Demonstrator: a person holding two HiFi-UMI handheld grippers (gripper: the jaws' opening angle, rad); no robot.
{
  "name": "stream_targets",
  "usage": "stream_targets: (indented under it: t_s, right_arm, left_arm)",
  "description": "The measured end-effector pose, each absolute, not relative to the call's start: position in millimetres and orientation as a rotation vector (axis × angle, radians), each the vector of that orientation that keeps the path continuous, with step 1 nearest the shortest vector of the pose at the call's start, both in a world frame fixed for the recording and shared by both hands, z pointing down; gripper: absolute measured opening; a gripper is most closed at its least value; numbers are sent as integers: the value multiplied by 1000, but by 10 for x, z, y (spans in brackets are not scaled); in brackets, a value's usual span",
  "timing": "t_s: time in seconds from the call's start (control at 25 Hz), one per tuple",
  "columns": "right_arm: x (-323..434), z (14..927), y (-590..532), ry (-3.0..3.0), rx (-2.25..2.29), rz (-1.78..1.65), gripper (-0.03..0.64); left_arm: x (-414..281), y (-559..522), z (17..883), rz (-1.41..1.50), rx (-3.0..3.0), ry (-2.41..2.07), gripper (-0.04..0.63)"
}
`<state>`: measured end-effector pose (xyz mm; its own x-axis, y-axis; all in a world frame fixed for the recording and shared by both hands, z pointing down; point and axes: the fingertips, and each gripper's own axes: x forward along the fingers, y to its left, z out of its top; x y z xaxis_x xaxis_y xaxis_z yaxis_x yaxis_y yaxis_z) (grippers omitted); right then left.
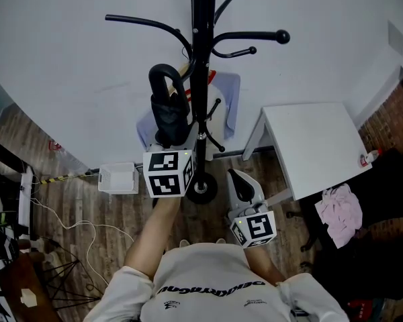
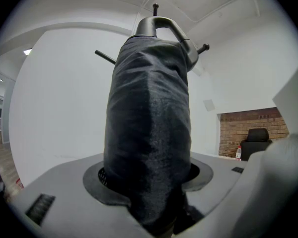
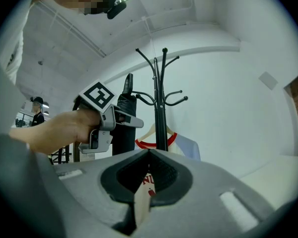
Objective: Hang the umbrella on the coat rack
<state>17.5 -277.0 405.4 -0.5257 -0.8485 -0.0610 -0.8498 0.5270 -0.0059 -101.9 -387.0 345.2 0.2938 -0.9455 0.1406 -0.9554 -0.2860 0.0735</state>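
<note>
A folded black umbrella (image 1: pixel 169 109) with a curved hook handle (image 2: pixel 159 25) stands upright in my left gripper (image 1: pixel 168 146), which is shut on its fabric body (image 2: pixel 149 133). It is just left of the black coat rack (image 1: pixel 200 59), whose prongs (image 2: pixel 103 57) show behind the handle. From the side, the right gripper view shows the umbrella (image 3: pixel 124 118), held close to the rack's pole (image 3: pixel 162 108). My right gripper (image 1: pixel 244 188) hangs lower, right of the rack's base (image 1: pixel 201 190). Its jaws are shut with nothing between them, tips meeting (image 3: pixel 149 151).
A white and pale blue shirt with a red collar (image 3: pixel 159 139) hangs on a hanger on the rack. A white table (image 1: pixel 316 146) stands to the right, with a pink cloth (image 1: pixel 340 211) beside it. On the floor to the left sit a white basket (image 1: pixel 118 178) and cables.
</note>
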Motion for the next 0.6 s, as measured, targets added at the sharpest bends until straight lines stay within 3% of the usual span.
stream_targets:
  t_s: [0.6]
  right_arm:
    - [233,4108,-2755,2684,-1524,34,-2]
  left_arm:
    - [-1112,-4182,3606,227,2368,-1745,258]
